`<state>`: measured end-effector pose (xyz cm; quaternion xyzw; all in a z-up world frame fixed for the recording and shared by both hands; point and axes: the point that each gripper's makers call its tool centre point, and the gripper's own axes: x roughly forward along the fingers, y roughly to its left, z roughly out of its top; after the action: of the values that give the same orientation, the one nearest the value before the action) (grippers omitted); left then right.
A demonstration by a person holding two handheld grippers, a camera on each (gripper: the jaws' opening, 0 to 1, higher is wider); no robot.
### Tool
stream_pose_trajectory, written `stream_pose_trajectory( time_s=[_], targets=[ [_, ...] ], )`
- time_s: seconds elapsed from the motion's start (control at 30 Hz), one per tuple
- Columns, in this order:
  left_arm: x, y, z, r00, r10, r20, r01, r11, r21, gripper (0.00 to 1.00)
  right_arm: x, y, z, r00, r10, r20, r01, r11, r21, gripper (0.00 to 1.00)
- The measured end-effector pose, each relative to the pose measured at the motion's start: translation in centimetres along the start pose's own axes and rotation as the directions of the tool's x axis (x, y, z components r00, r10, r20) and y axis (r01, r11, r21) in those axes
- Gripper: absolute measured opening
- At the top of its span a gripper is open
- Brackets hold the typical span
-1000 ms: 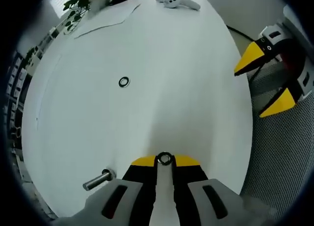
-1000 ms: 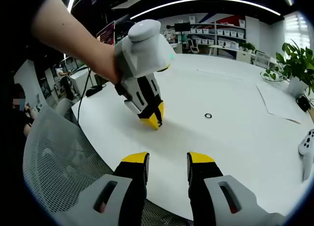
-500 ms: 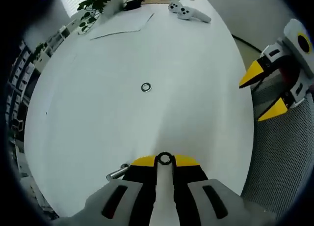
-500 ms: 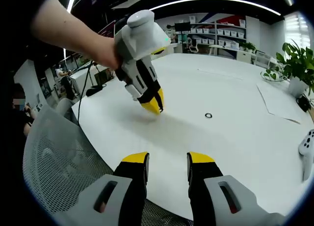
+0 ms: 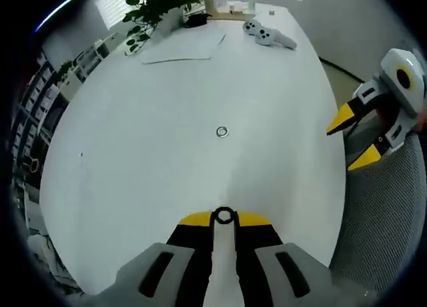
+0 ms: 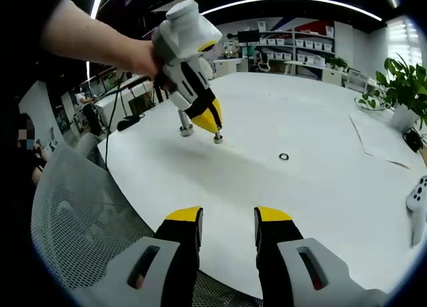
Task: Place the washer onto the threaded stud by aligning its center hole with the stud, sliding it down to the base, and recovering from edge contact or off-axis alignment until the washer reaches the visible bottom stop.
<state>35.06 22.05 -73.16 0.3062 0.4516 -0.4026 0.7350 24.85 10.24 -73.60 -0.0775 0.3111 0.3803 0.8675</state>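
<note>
The left gripper [image 6: 215, 128], jaws closed on a washer [image 5: 224, 217] at their yellow tips, hangs above the white table [image 5: 160, 153] near its edge, just beside the upright threaded stud [image 6: 185, 123]. A 2nd washer [image 5: 222, 131] lies flat mid-table. The right gripper [image 6: 227, 217], jaws apart and empty, sits off the table's edge; no legible writing.

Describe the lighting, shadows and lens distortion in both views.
Left gripper view: fisheye bends the white table into an oval; even light, faint shadow ahead of the left gripper. Right gripper view: ceiling light strip curves; soft shadow on the table beneath the left gripper.
</note>
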Motion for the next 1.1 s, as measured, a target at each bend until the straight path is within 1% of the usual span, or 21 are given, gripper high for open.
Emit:
stream_pose_trajectory(
  time_s=[0.27, 0.43, 0.5, 0.63, 0.87, 1.0, 1.03, 1.1],
  targets=[
    [-1.0, 2.2, -0.2, 0.999, 0.031, -0.007, -0.032, 0.999, -0.020, 0.09, 0.0, 0.0, 0.0, 1.000, 0.001, -0.001, -0.001, 1.000, -0.001, 0.34],
    [-1.4, 3.3, -0.4, 0.998, 0.051, -0.035, -0.051, 0.998, 0.022, 0.09, 0.0, 0.0, 0.0, 1.000, 0.000, 0.000, 0.000, 1.000, 0.000, 0.34],
    [-1.2, 3.5, -0.7, 0.998, 0.046, -0.051, -0.045, 0.999, 0.013, 0.09, 0.0, 0.0, 0.0, 1.000, -0.001, 0.000, 0.001, 1.000, 0.000, 0.34],
    [-0.7, 3.4, -1.1, 0.996, 0.042, -0.075, -0.041, 0.999, 0.021, 0.09, 0.0, 0.0, 0.0, 1.000, -0.001, 0.000, 0.001, 1.000, 0.001, 0.34],
    [-0.1, 3.5, -1.4, 0.995, 0.033, -0.096, -0.031, 0.999, 0.017, 0.09, 0.0, 0.0, 0.0, 1.000, -0.001, 0.002, 0.001, 1.000, 0.000, 0.34],
    [-0.1, 3.6, -1.1, 0.996, 0.024, -0.089, -0.024, 1.000, 0.001, 0.09, 0.0, 0.0, 0.0, 1.000, 0.001, 0.002, -0.001, 1.000, 0.000, 0.34],
    [0.0, 3.5, -1.1, 0.996, 0.016, -0.091, -0.016, 1.000, 0.004, 0.09, 0.0, 0.0, 0.0, 1.000, 0.001, 0.003, -0.001, 1.000, 0.000, 0.34],
    [0.0, 3.4, -1.1, 0.995, 0.022, -0.100, -0.019, 0.999, 0.026, 0.09, 0.0, 0.0, 0.1, 1.000, 0.001, 0.004, -0.001, 1.000, 0.001, 0.34]
  ],
)
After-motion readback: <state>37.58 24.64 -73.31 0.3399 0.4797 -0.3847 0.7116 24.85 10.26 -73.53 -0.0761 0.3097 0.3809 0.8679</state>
